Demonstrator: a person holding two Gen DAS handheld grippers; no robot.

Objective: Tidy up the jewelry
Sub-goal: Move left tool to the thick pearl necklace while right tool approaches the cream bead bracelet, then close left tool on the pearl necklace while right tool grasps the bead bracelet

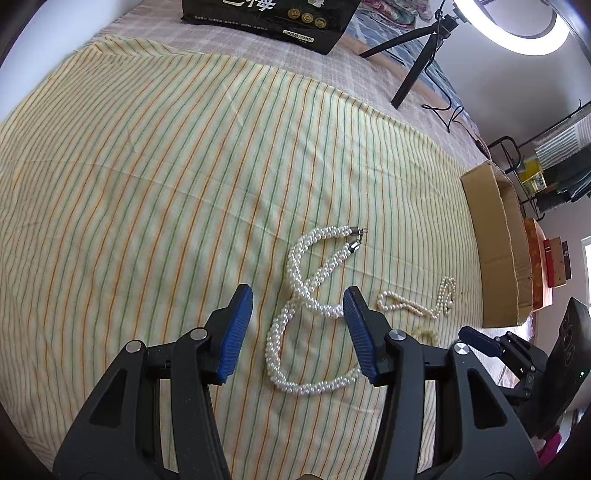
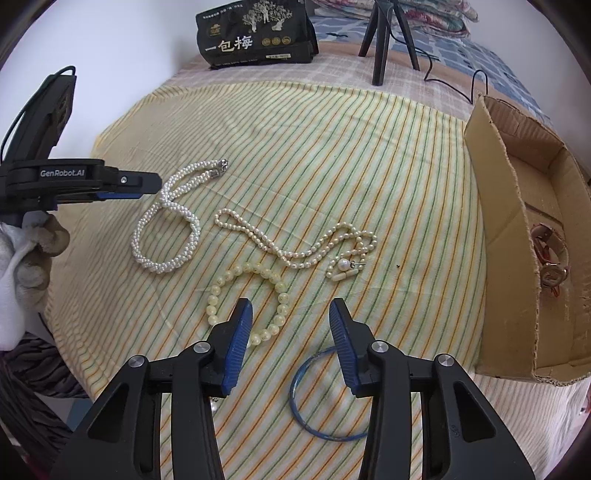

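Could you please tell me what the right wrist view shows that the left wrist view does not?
Only the right wrist view shows the blue bangle, the single pearl earring, the full cream bead bracelet, the cardboard box's inside and a gloved hand. Only the left wrist view shows the ring light and the orange box. Both show the twisted pearl necklace, the thin pearl strand, the black bag and the striped cloth.
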